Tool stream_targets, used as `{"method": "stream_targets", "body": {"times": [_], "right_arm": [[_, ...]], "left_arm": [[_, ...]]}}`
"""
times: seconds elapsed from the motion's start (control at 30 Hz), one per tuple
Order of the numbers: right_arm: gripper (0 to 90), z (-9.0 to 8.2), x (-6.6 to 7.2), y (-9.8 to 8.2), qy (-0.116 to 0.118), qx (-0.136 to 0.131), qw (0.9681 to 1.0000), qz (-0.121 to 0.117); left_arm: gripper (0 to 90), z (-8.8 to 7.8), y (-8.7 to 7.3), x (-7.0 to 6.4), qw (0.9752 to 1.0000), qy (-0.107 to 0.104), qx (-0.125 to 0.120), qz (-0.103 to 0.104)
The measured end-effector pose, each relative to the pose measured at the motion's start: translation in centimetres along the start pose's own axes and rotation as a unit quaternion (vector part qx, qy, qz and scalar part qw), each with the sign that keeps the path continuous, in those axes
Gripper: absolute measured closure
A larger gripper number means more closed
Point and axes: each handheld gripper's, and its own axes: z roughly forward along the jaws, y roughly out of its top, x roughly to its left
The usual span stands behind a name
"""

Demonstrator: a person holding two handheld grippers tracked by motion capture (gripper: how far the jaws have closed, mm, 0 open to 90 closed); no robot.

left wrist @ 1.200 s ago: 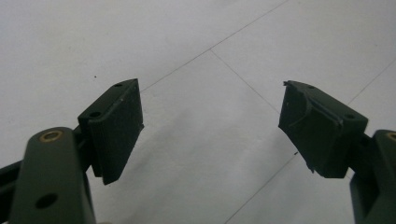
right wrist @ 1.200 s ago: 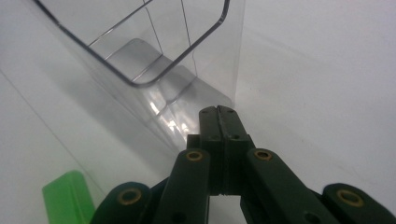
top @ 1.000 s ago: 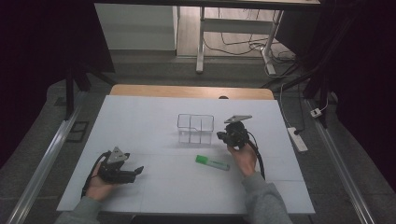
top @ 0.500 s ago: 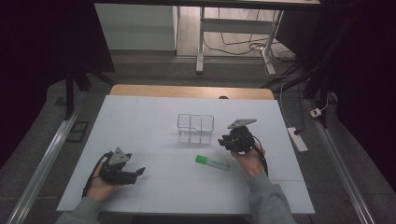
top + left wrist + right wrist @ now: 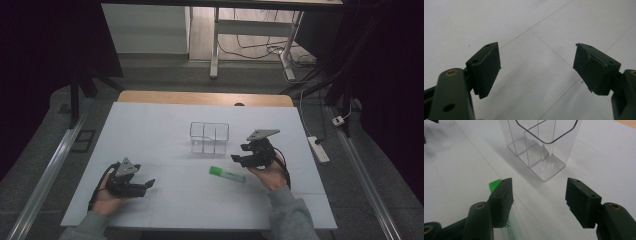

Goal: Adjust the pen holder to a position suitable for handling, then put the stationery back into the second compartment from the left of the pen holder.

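Clear plastic organizer [image 5: 209, 137] stands upright, near the green marker [image 5: 227, 174].

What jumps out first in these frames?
The green highlighter lying flat on the white table, just near of the clear divided organizer standing empty at its centre. The right gripper hangs beside the highlighter's end, jaws just opened, nothing between them. The left gripper rests open at the near left.

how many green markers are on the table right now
1. The green marker lies flat on the white table, in front of the clear organizer, near the right gripper.
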Motion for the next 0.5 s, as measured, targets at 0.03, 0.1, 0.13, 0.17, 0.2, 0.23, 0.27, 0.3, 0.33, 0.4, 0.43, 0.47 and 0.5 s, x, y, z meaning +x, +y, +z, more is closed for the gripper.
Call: {"method": "stream_targets", "body": {"times": [0.03, 0.1, 0.13, 0.17, 0.2, 0.23, 0.27, 0.3, 0.33, 0.4, 0.43, 0.47, 0.5], "right_arm": [[38.1, -0.2, 0.1, 0.0, 0.004, -0.002, 1.0, -0.001], [37.9, -0.5, 0.3, -0.1, 0.008, 0.0, 0.9999, -0.008], [37.9, -0.6, 0.4, -0.1, 0.01, 0.002, 0.9999, -0.013], [37.9, -0.7, 0.5, -0.2, 0.014, 0.002, 0.9998, -0.015], [37.9, -0.7, 0.7, -0.2, 0.017, 0.005, 0.9996, -0.02], [38.0, -0.8, 0.8, -0.2, 0.021, 0.006, 0.9996, -0.02], [38.2, -0.8, 1.0, -0.1, 0.025, 0.009, 0.9994, -0.023], [38.2, -0.8, 1.1, -0.1, 0.028, 0.01, 0.9993, -0.025], [38.2, -0.8, 1.2, -0.1, 0.031, 0.011, 0.9991, -0.026], [38.2, -0.7, 1.5, 0.0, 0.034, 0.015, 0.9988, -0.032], [38.3, -0.6, 1.7, 0.1, 0.036, 0.015, 0.9987, -0.034], [38.3, -0.6, 1.8, 0.2, 0.039, 0.017, 0.9984, -0.036], [38.3, -0.5, 2.0, 0.2, 0.042, 0.019, 0.9982, -0.039]], "left_arm": [[21.6, 0.0, 0.0, 0.0, 1.0, 0.0, 0.0, 0.0], [21.6, 0.0, 0.0, 0.0, 1.0, 0.0, 0.0, -0.001], [21.6, 0.0, 0.0, 0.0, 1.0, 0.0, 0.0, 0.0], [21.6, 0.0, 0.0, 0.0, 1.0, 0.0, 0.0, 0.0], [21.6, -0.1, 0.0, 0.0, 1.0, 0.0, -0.001, 0.0], [21.6, -0.1, 0.1, 0.0, 1.0, 0.0, -0.002, 0.0], [21.6, -0.1, 0.1, 0.0, 1.0, 0.0, -0.003, 0.0], [21.6, -0.1, 0.1, 0.0, 1.0, 0.0, -0.003, 0.0], [21.6, -0.1, 0.1, 0.0, 1.0, 0.0, -0.003, 0.0], [21.5, -0.2, 0.1, -0.1, 1.0, 0.001, -0.003, -0.001], [21.5, -0.2, 0.1, -0.1, 1.0, 0.001, -0.003, -0.001], [21.6, -0.1, 0.2, -0.1, 1.0, 0.001, -0.003, -0.002], [21.4, -0.1, 0.3, -0.2, 1.0, 0.002, -0.003, -0.001]]}}
